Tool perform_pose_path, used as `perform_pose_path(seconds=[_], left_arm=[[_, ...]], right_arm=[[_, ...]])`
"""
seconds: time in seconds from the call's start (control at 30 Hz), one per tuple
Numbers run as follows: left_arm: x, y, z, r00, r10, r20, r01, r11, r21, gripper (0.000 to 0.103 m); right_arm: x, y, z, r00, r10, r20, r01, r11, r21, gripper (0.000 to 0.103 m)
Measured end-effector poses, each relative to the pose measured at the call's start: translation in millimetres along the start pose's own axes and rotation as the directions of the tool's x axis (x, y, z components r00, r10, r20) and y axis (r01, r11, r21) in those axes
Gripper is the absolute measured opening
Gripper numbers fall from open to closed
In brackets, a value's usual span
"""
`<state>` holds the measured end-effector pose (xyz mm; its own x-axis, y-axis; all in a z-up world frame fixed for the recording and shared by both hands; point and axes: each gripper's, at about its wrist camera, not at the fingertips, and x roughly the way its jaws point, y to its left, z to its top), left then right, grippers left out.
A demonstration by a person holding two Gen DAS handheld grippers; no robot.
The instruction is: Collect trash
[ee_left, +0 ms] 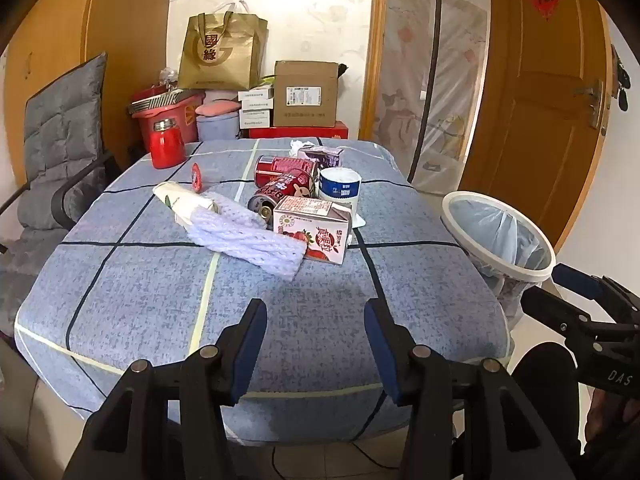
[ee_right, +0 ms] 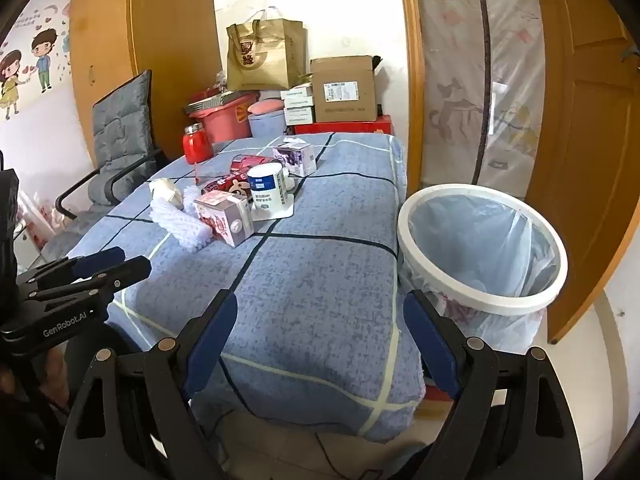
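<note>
Trash lies in a cluster on the blue checked table (ee_left: 304, 300): a strawberry milk carton (ee_left: 316, 228), two red cans (ee_left: 280, 192), a white cup with a blue label (ee_left: 339, 188), a purple carton (ee_left: 322, 156), a white paper cup on its side (ee_left: 182, 200) and a white knitted cloth (ee_left: 248, 236). A white bin with a clear bag (ee_right: 480, 248) stands at the table's right edge. My left gripper (ee_left: 316, 336) is open and empty over the table's near edge. My right gripper (ee_right: 320, 328) is open and empty, near the front right corner beside the bin.
A red jar (ee_left: 167, 143) stands at the table's far left corner. A grey padded chair (ee_left: 52, 152) is at the left. Boxes, a paper bag (ee_left: 222, 54) and a red basket are stacked behind the table. A wooden door (ee_left: 552, 100) is at the right.
</note>
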<state>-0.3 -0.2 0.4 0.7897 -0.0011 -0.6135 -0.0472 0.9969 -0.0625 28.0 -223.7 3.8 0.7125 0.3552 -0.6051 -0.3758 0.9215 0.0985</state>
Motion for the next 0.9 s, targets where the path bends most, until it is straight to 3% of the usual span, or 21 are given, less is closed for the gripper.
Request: perform_pose_path(seconds=[0.9], left_arm=[[-7,1,-1,1.000,-0.005,0.002,0.005,1.000,-0.020,0.050]], right_arm=[[-5,4,-2,1.000,0.008,0.012,-0.008,1.000,-0.020,0.086]])
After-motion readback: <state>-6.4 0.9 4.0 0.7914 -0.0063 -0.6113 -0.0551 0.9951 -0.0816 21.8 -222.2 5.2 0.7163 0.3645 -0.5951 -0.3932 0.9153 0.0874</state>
